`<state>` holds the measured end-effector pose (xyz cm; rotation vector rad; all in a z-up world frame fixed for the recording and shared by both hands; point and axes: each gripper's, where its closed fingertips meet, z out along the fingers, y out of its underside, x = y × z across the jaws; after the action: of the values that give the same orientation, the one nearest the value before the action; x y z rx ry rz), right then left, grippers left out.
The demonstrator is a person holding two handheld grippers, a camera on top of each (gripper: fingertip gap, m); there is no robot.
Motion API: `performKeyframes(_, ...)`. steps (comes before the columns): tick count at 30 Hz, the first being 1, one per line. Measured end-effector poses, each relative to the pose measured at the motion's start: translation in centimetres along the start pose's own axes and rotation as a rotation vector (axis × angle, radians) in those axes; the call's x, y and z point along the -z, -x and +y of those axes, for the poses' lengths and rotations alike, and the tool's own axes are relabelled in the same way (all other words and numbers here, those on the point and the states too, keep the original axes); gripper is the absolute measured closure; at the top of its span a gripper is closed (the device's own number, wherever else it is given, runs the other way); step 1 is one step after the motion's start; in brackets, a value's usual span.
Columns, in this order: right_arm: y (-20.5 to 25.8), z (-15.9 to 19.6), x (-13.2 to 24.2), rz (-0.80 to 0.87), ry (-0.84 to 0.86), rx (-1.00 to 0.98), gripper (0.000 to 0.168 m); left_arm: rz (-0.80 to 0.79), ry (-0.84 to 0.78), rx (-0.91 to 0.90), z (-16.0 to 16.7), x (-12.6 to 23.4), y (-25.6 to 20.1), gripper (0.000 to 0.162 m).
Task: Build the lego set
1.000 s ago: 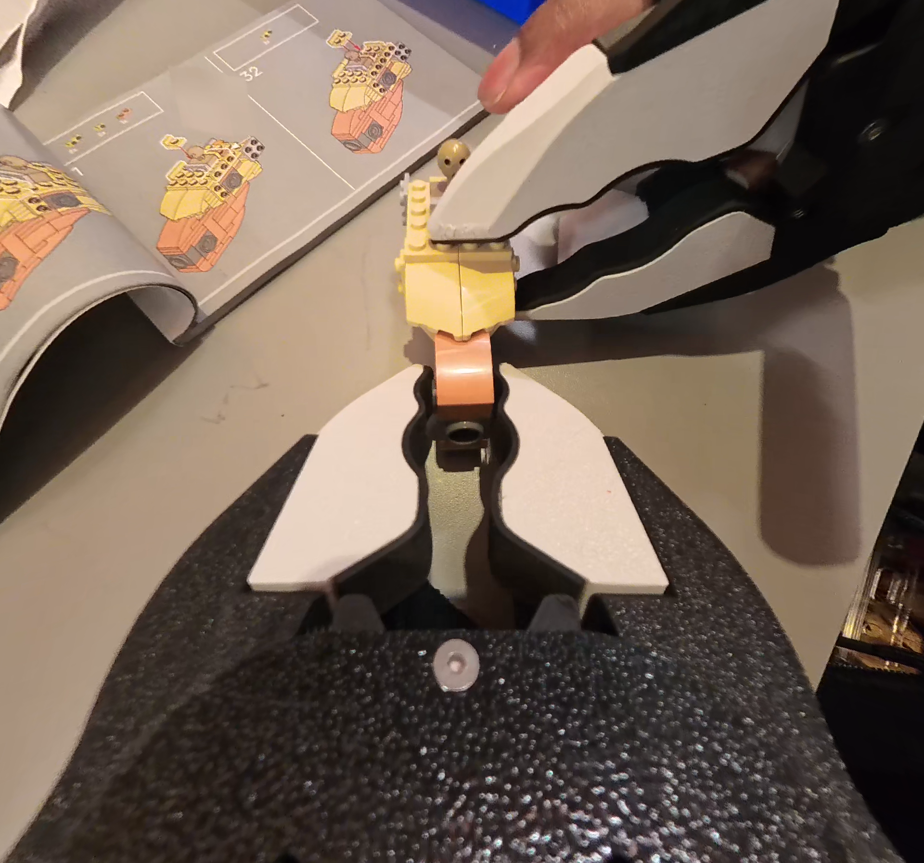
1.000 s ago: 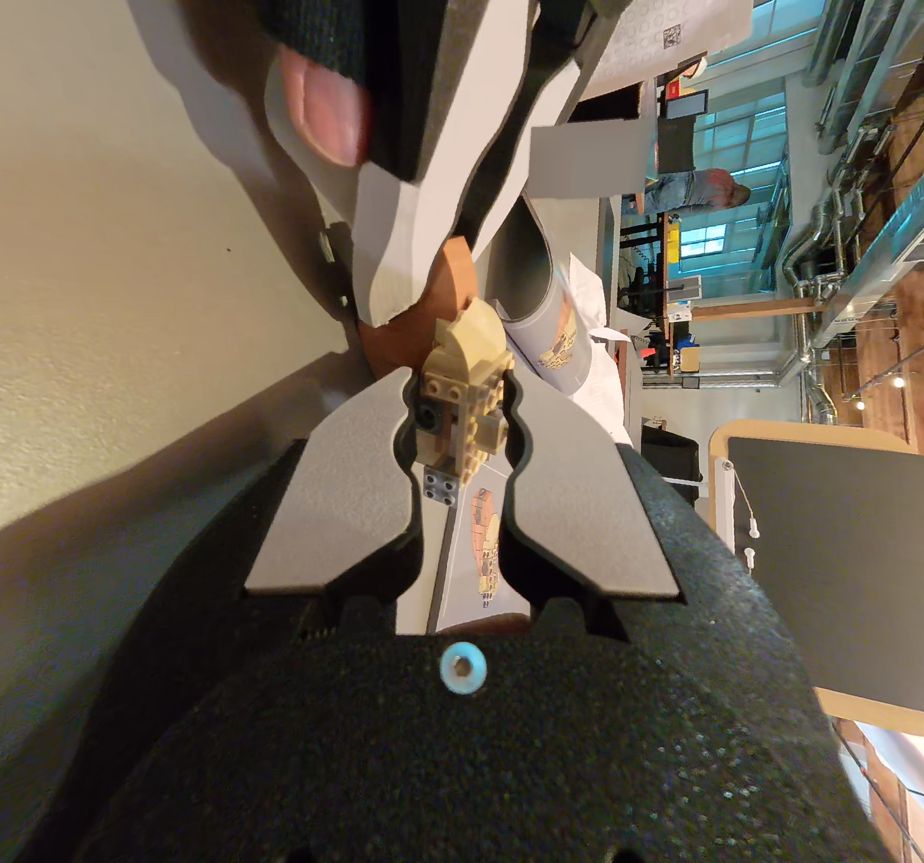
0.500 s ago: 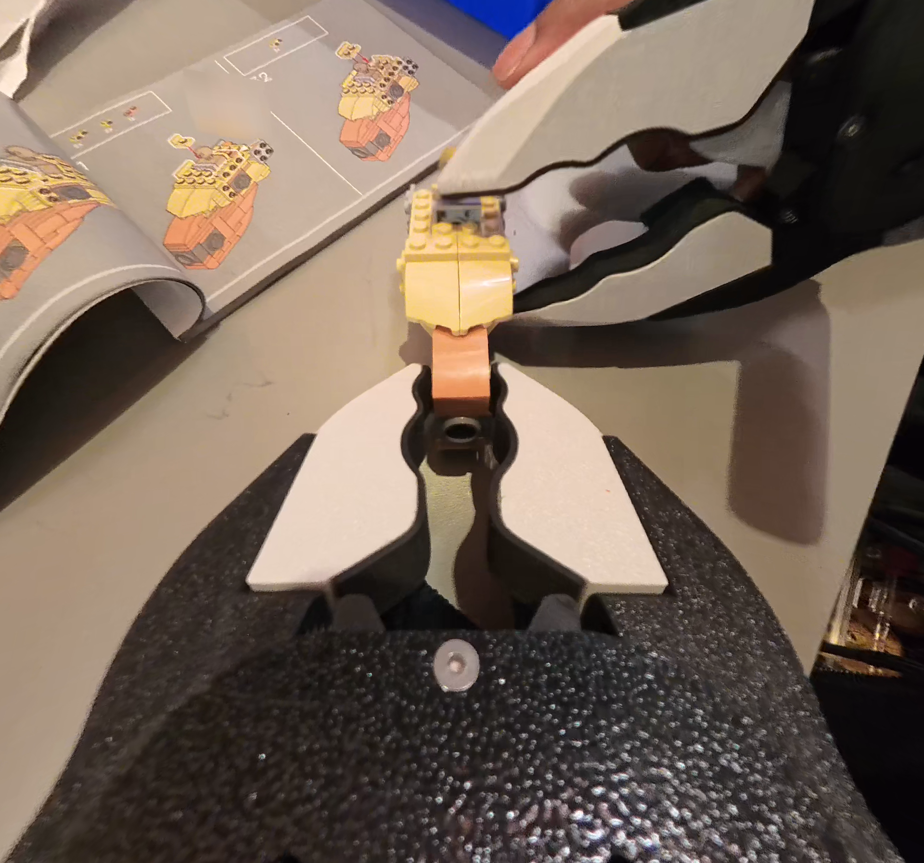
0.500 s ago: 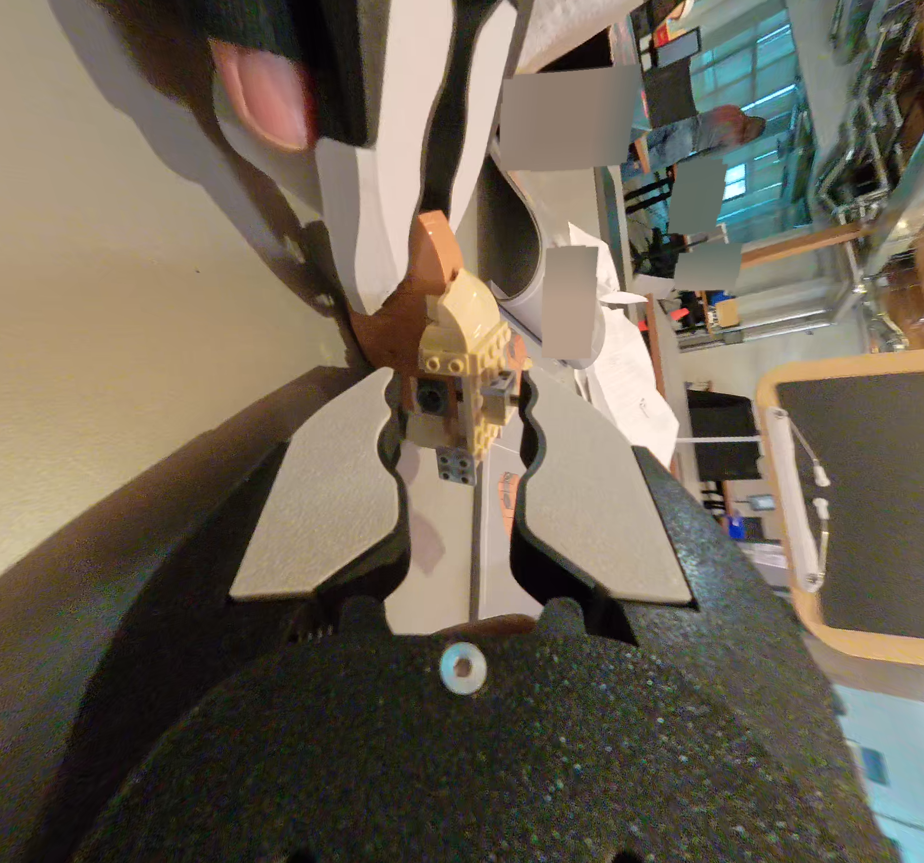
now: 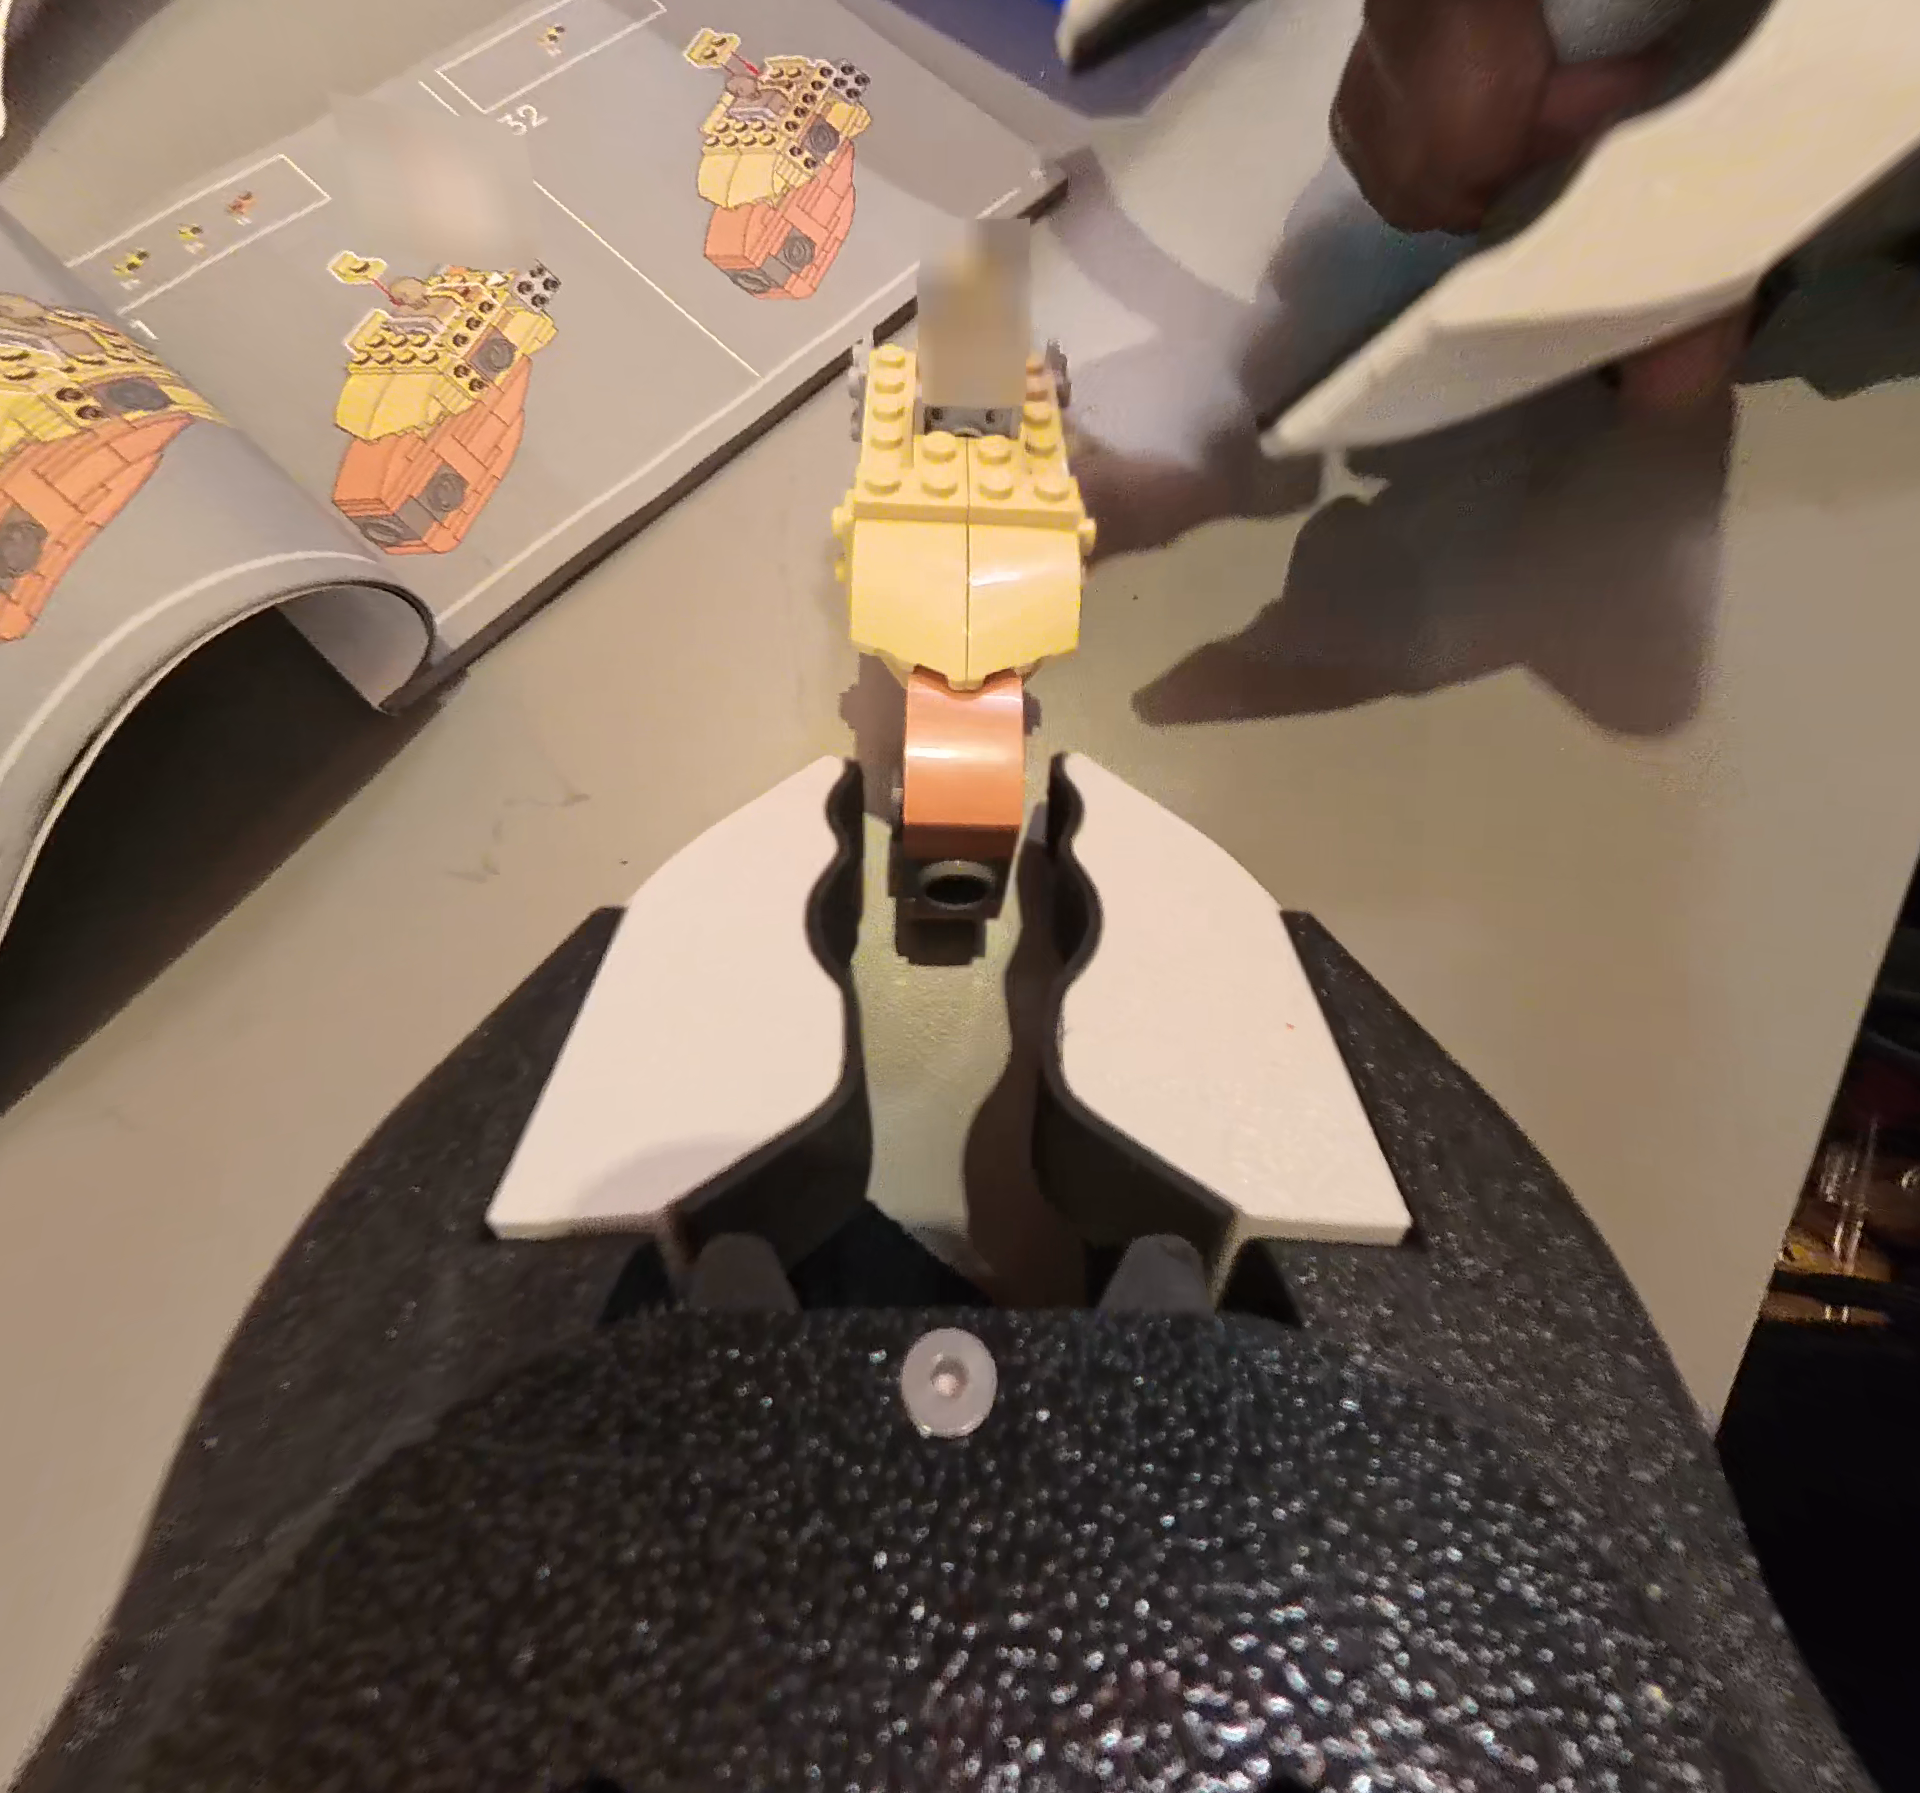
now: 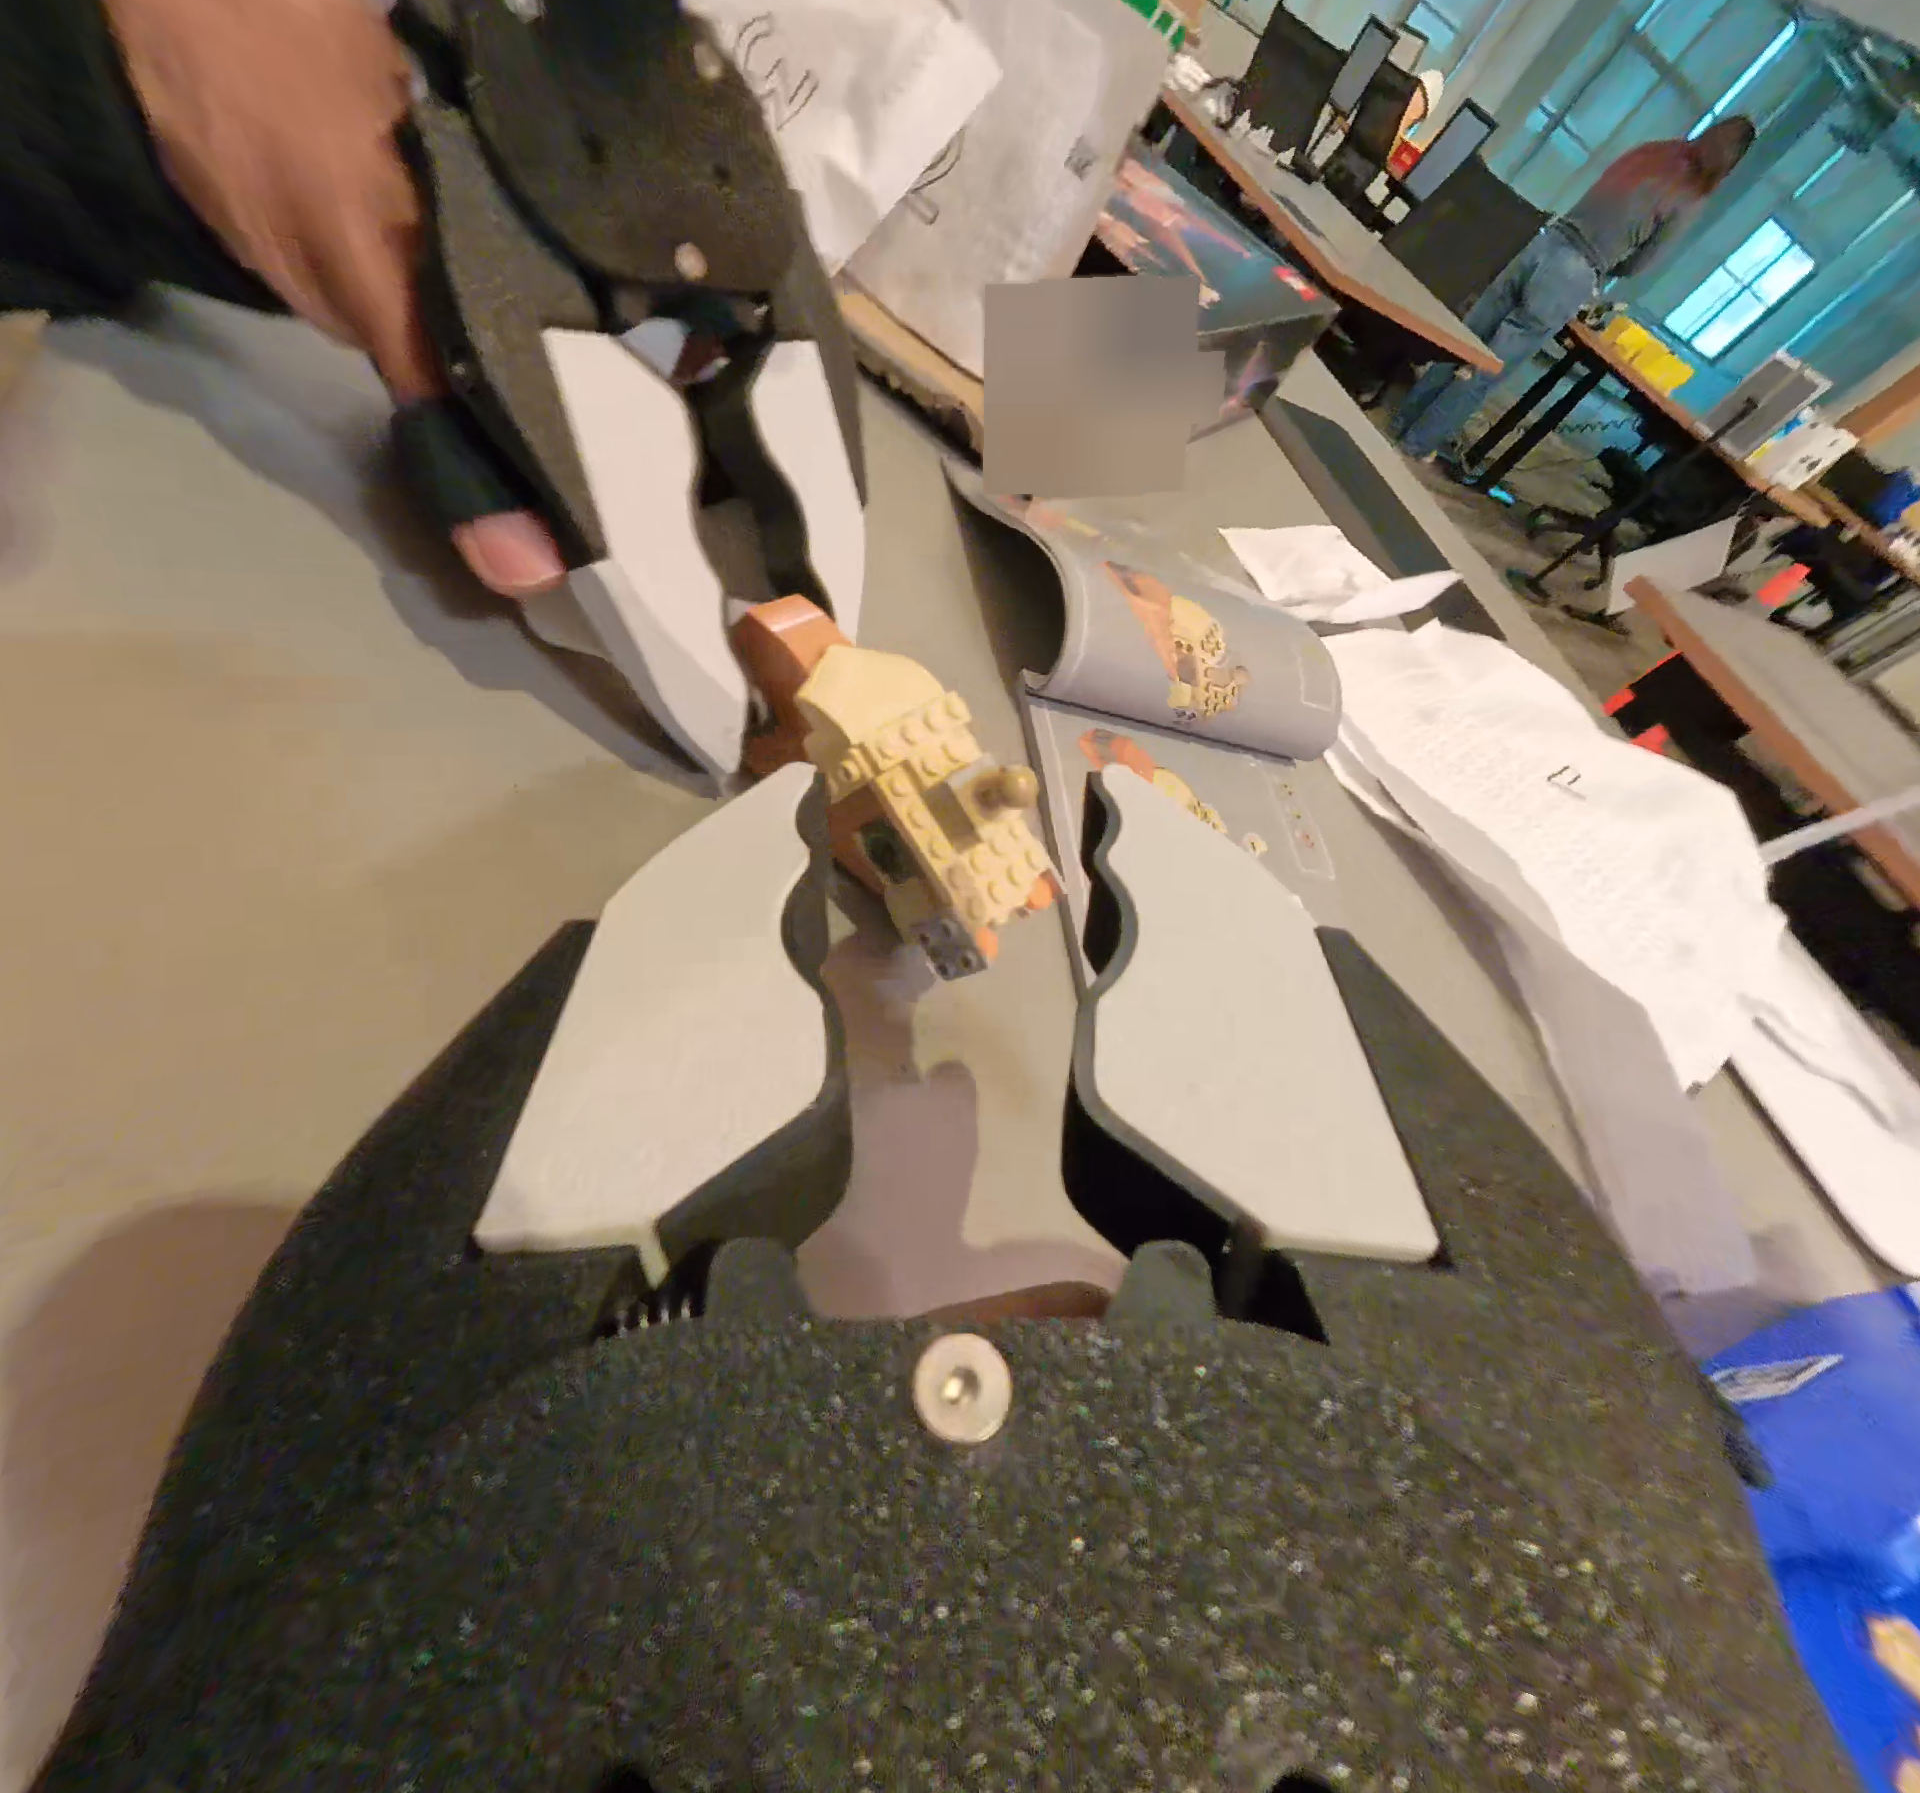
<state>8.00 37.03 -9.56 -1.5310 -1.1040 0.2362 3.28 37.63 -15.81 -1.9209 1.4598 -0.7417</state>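
Apparently L claw (image 5: 954,808) level, pinching lego model (image 5: 961,538); R claw (image 6: 951,824) open.

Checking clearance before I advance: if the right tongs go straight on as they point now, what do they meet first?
Probably the tan and orange brick model, lying just past the open right tongs, almost between the tips; depth is unclear.

An open grey instruction booklet (image 5: 499,216) on the surface carries white step numbers beside its pictured builds, legible in the left wrist view. In the right wrist view, a crumpled white paper bag (image 6: 831,81) bears large dark lettering. A white sheet (image 6: 1538,808) shows fine printed lines too small to read, and a blue box (image 6: 1829,1431) has pale printing, blurred.
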Motion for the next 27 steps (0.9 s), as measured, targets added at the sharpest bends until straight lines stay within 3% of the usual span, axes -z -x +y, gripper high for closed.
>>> performKeyframes(7,-1.6,0.7,0.8,-0.003,-0.036,-0.178,0.128,0.015,-0.089,-0.052,-0.5,2.0,0.3,0.114)
performKeyframes(14,-2.4,1.1,0.8,-0.029,-0.067,-0.336,0.13,0.137,-0.546,-0.164,-5.6,6.4,1.3,0.108)
performKeyframes(19,-3.0,0.8,1.1,-0.031,-0.106,-0.389,0.13,0.213,-0.796,-0.134,-9.2,8.1,3.2,0.102)
performKeyframes(23,-3.0,0.7,1.2,-0.035,-0.121,-0.381,0.13,0.23,-0.931,-0.136,-11.0,8.6,4.1,0.097)
performKeyframes(27,-2.8,0.5,1.3,-0.044,-0.131,-0.37,0.132,0.207,-0.977,-0.159,-11.2,7.9,4.4,0.102)
